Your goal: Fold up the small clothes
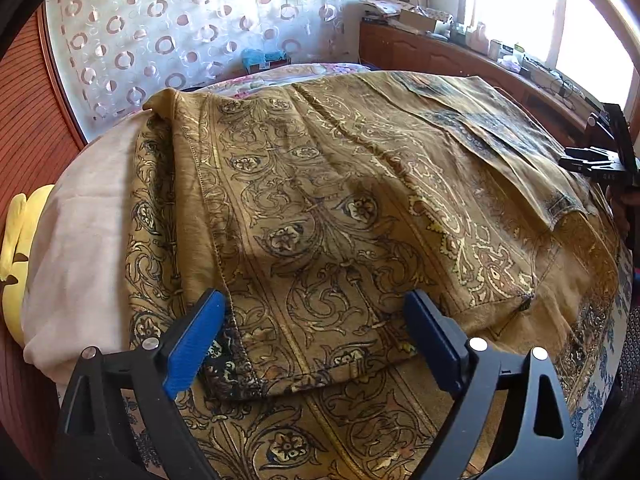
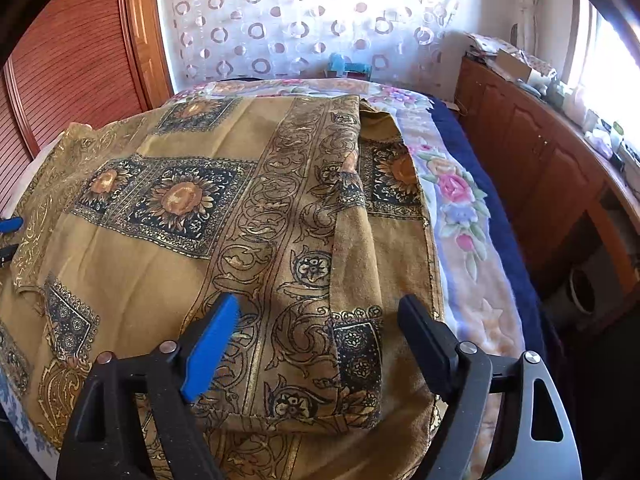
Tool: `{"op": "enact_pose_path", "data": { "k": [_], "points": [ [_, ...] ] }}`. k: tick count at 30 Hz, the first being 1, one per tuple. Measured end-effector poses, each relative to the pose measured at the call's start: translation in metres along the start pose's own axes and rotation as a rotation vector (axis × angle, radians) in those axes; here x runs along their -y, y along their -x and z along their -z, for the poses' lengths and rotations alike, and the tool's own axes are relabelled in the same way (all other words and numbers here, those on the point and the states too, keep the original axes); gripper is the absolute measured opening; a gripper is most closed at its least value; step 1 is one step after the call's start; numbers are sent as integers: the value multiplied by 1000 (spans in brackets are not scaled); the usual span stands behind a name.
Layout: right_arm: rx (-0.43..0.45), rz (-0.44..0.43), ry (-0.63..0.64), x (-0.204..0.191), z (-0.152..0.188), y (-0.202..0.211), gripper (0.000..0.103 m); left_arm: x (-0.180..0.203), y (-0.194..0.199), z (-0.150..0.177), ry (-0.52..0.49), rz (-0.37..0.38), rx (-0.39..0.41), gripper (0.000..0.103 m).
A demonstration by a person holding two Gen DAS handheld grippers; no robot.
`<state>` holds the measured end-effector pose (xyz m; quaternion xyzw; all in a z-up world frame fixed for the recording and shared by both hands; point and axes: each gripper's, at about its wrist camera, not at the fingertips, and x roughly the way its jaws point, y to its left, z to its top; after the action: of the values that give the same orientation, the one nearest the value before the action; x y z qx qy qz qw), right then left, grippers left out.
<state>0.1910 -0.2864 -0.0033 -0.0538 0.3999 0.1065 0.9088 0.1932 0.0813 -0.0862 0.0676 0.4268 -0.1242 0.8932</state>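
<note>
Garment (image 1: 320, 208) lies flat on the bed, mustard cloth with dark scroll print, part folded: a hemmed layer ends just ahead of your left gripper (image 1: 316, 344), with more of the same cloth under it. Left jaws stand wide apart, holding nothing; the folded hem (image 1: 304, 380) sits between and slightly below the fingertips, running crosswise to your fingers. Right gripper (image 2: 320, 348) likewise released, jaws spread, straddling a folded edge (image 2: 312, 416) at the garment's right side, near the floral blanket (image 2: 460, 208). Long axis of the cloth appears to run away from both grippers, toward the curtain (image 2: 312, 20). Judgement: both hands are about equally near their own corner of the near hem, so the next fold likely wants both closing on that edge together. The left sees the right gripper (image 1: 600, 160) far off at its right margin, well apart. Cannot tell whether fingertips touch cloth.
</note>
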Motion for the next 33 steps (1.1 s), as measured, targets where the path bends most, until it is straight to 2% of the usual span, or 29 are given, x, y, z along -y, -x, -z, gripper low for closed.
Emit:
{"op": "enact_pose_path", "data": {
  "k": [7, 10, 12, 14, 17, 19, 21, 28, 33],
  "points": [
    [-5, -4, 3, -2, 0, -2, 91, 2, 0, 2, 25, -22, 1, 92],
    [-7, -1, 3, -2, -1, -5, 92, 2, 4, 4, 51, -37, -22, 92],
    [-7, -2, 2, -1, -1, -5, 92, -1, 9, 8, 80, -16, -21, 91],
    [-7, -1, 3, -1, -1, -5, 92, -5, 18, 12, 109, 18, 15, 88],
    [-7, -2, 3, 0, -1, -5, 92, -12, 31, 17, 149, 20, 57, 78],
    [-7, -1, 4, 1, -1, -5, 92, -18, 38, 19, 173, 16, 77, 63],
    [-6, -1, 4, 1, 0, -5, 92, -24, 41, 21, 184, 5, 77, 54],
    [-7, -2, 5, 1, 0, -5, 92, -35, 25, 28, 206, -51, 27, 50],
    [-7, -2, 4, 2, 0, -5, 92, -33, 23, 27, 191, -69, 31, 49]
  ]
}}
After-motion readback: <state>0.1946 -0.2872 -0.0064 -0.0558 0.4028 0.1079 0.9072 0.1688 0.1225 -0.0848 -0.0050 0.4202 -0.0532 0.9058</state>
